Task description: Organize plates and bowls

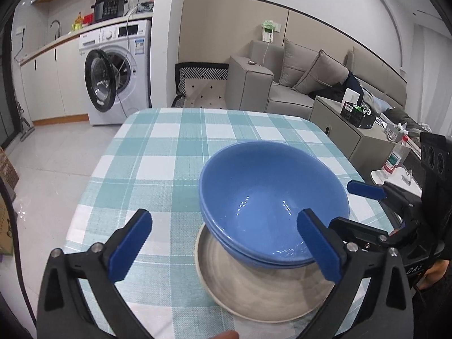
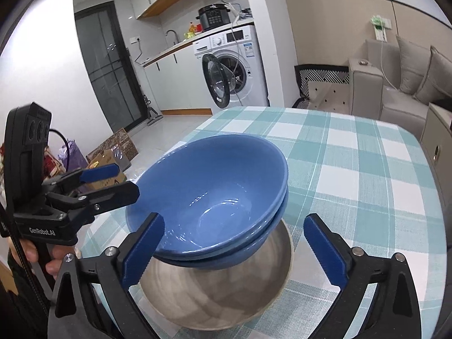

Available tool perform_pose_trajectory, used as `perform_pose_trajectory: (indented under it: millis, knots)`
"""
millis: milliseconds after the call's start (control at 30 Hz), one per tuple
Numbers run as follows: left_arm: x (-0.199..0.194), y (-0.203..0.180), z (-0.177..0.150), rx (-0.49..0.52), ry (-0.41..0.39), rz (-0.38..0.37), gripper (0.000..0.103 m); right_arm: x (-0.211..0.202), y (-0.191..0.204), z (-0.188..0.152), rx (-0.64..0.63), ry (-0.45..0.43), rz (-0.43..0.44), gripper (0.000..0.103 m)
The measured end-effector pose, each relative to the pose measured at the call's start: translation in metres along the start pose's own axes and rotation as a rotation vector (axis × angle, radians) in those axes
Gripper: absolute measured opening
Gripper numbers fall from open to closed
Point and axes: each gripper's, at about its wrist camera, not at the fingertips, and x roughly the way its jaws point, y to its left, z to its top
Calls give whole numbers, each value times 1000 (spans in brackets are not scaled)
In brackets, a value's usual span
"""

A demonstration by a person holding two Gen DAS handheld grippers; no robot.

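Two blue bowls point(image 1: 268, 192) point(image 2: 214, 180) sit nested one inside the other on a grey plate point(image 1: 254, 291) point(image 2: 214, 302), near the front of the table with the teal checked cloth point(image 1: 158, 152) point(image 2: 353, 155). My left gripper point(image 1: 223, 214) is open wide at the stack's near left side; its right finger overlaps the bowl rim and its left finger hangs over bare cloth. My right gripper point(image 2: 234, 217) is open too, on the stack's near right side, with its left finger in front of the bowl rim. Neither gripper's pads press on anything. Each gripper shows in the other's view, the left gripper point(image 2: 124, 180) and a right finger point(image 1: 365, 189).
A washing machine point(image 1: 113, 76) with its door open stands beyond the table's far left. A grey sofa point(image 1: 296, 84) and a low cabinet point(image 1: 347, 132) are to the right, with a bottle point(image 1: 395, 158) near the table's right edge. Boxes point(image 2: 113, 152) lie on the floor.
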Motion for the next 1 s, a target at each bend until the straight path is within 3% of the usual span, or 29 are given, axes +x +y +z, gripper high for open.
perform_pose_trajectory:
  millis: [233,533,667,1000]
  knots:
    - [-18,-8,-14,86,-80,79,103,-17,14,-11,-119,-55,-47,102]
    - [-34,0,-42,65,-215,138,103,-34,5,-35,-114,-134,-25,102]
    - [-33,5,-54,29,-210,125,103,-43,1,-49,-101,-164,-18,102]
    - [-33,-8,-84,46,-210,148,103,-61,2,-79,-103,-198,-4,102]
